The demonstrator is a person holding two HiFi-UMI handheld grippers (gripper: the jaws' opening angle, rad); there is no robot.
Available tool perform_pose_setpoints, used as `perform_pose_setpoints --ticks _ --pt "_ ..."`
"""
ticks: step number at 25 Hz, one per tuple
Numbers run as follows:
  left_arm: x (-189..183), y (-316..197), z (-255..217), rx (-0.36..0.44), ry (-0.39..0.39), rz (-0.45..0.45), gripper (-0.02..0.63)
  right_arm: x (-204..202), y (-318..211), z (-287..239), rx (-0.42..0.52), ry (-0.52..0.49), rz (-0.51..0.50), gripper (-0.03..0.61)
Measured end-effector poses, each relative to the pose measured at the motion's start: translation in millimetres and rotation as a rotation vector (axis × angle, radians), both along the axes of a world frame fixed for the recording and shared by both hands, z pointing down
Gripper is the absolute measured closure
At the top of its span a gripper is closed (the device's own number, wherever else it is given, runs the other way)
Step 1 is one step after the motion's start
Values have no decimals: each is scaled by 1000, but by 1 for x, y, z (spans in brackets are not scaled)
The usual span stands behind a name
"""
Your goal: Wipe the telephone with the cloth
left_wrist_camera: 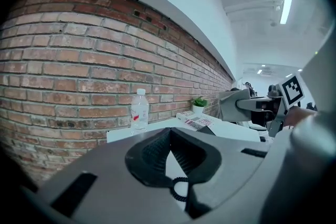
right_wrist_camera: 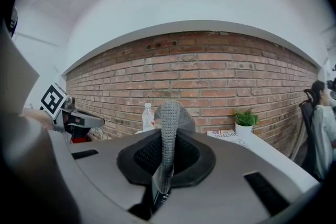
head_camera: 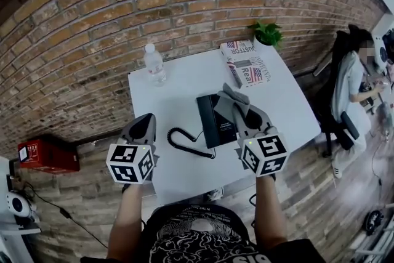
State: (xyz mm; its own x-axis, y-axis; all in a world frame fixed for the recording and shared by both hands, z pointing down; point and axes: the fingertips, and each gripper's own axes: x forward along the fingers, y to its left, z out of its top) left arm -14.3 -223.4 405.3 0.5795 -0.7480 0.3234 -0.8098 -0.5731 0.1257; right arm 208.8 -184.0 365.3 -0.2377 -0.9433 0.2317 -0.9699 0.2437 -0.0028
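Containers first: one clear plastic bottle [head_camera: 154, 64], white cap and red label, upright at the far left corner of the white table [head_camera: 184, 86], no telling how full. One small white pot [right_wrist_camera: 243, 129] at the far right corner, with a leafy green plant [right_wrist_camera: 245, 117] in it. Counting the rest: one black telephone [head_camera: 215, 123] lying flat around the middle of the table, with its one coiled cord [head_camera: 184, 143] looping off to the near left. One grey cloth [head_camera: 233, 103]. A stack of books [head_camera: 245, 63] at the far right between telephone and pot, maybe two, hard to count. Two grippers. Left gripper [left_wrist_camera: 170, 129] with jaws pressed together, tips touching, nothing pinched, hovering left of the telephone over the cord. Right gripper [right_wrist_camera: 167, 134] clamped on the cloth, fabric poking up past the tips, over the telephone's far right part; touching the phone or not, can't tell. Writing-wise: "USTOR" and "Real" on the top cover next to stars-and-stripes pictures, the rest too small to read. Also one red box [head_camera: 48, 156] down on the left by the brick wall [head_camera: 92, 21], and one person [head_camera: 351, 83] seated off to the right past the table.
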Motion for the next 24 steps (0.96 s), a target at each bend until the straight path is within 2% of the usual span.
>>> perform_pose_setpoints --ticks 24 --pt "0 8 4 -6 0 5 608 -9 6 6 -9 18 -16 568"
